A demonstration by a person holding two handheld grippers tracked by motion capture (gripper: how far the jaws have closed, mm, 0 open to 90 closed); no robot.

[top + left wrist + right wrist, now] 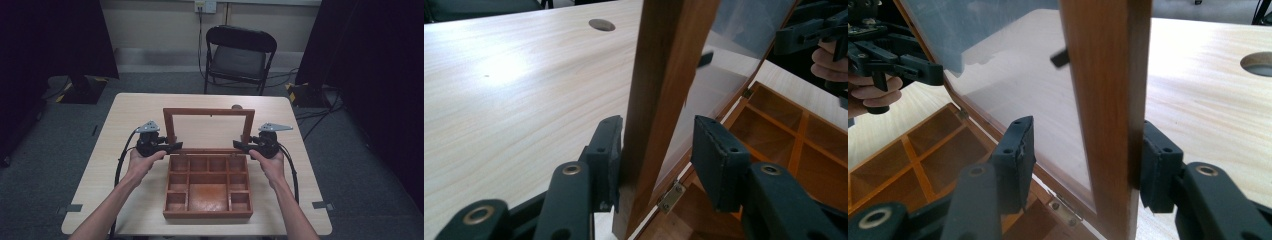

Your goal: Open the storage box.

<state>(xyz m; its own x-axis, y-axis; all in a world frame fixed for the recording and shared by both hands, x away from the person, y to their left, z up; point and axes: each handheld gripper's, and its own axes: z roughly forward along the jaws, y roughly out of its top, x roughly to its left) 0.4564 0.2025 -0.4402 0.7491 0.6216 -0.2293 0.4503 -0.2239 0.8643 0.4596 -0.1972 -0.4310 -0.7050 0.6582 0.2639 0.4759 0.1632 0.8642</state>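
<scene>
Wooden box (207,187) sits on the bench (135,107), its glass lid (209,126) upright. Left hand-held gripper (172,146) and right hand-held gripper (241,145) straddle the lid's side rails, jaws apart, one pad touching. Folding chair (239,56) stands beyond.

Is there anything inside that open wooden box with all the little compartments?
Nothing visible: the brown wooden box shows bare compartments, a large one amid small ones. Its raised glass-paned lid covers none, though near walls hide a few floor corners.

Both forearms reach forward; left gripper (176,146) and right gripper (239,145) seemingly part-open, jaws facing inward.
</scene>
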